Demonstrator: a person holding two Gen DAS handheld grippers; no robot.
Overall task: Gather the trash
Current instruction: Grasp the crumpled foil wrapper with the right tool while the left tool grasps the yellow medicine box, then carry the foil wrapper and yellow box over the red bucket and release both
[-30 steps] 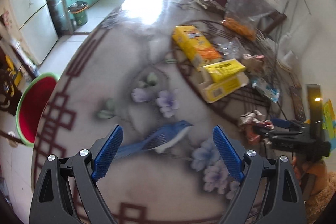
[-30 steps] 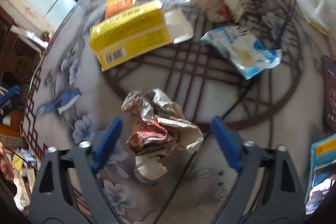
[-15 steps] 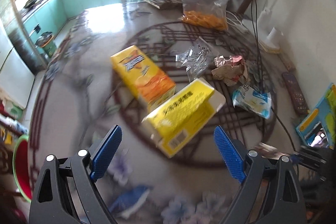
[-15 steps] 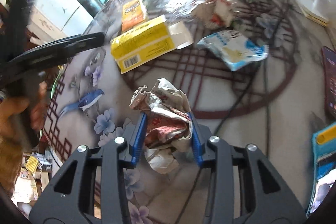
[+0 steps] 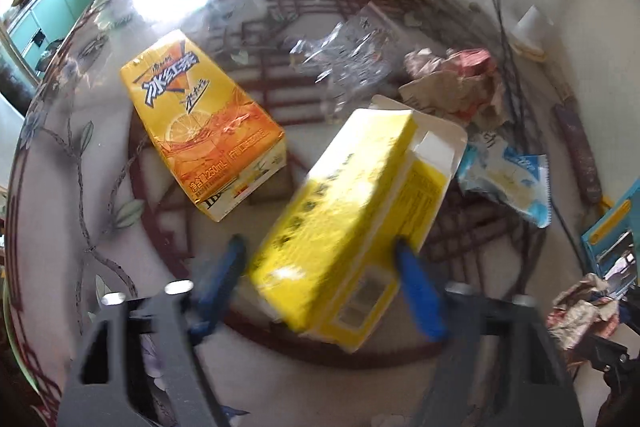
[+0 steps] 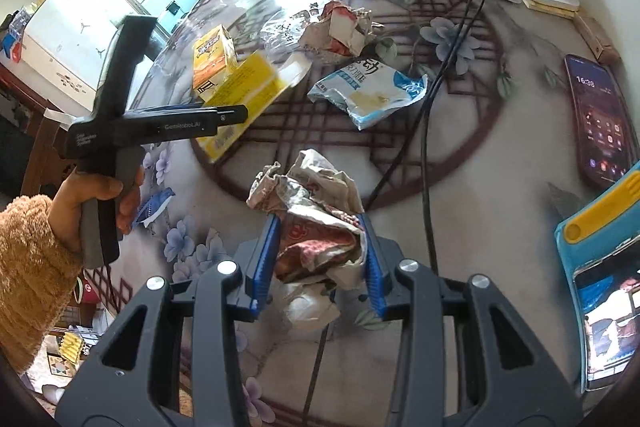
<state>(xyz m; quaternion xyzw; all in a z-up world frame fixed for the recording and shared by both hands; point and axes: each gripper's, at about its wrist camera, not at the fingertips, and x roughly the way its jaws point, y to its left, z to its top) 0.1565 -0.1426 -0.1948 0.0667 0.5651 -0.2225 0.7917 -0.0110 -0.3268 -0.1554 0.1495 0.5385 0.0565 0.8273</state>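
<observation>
We hold two pieces of trash, or nearly so. Our right gripper (image 6: 320,259) is closed on the crumpled red-and-white paper wrapper (image 6: 316,219), its blue pads pressing the wad from both sides; the wad sits deep between them, which we judge keeps so loose a bundle from slipping out. It seems lifted a little off the glass-topped round worktop with the flower pattern (image 6: 480,211), though we cannot be sure.

Our left gripper (image 5: 320,279) straddles the near end of the open yellow cardboard box (image 5: 352,211). Its blue fingers (image 5: 418,293) stand on either side of the box's narrow width, the right one touching the box wall, the left one apparently just beside it; motion blur hides whether they already squeeze, so we cannot tell if the hold is made. The box lies slantwise with its white flap open at the far end, so taking it across the short side near the barcode looks the sensible grip.

The rest waits on the worktop: the orange iced-tea drink carton (image 5: 200,123) lying flat just left of the box, the crinkled clear plastic wrapper (image 5: 344,63) beyond it, a second crumpled paper wad (image 5: 456,87), and the blue-and-white snack packet (image 5: 504,179) to the right. The dark smartphone (image 6: 600,123) and black cable (image 6: 432,99) are near the trash and, we judge, should be left alone
</observation>
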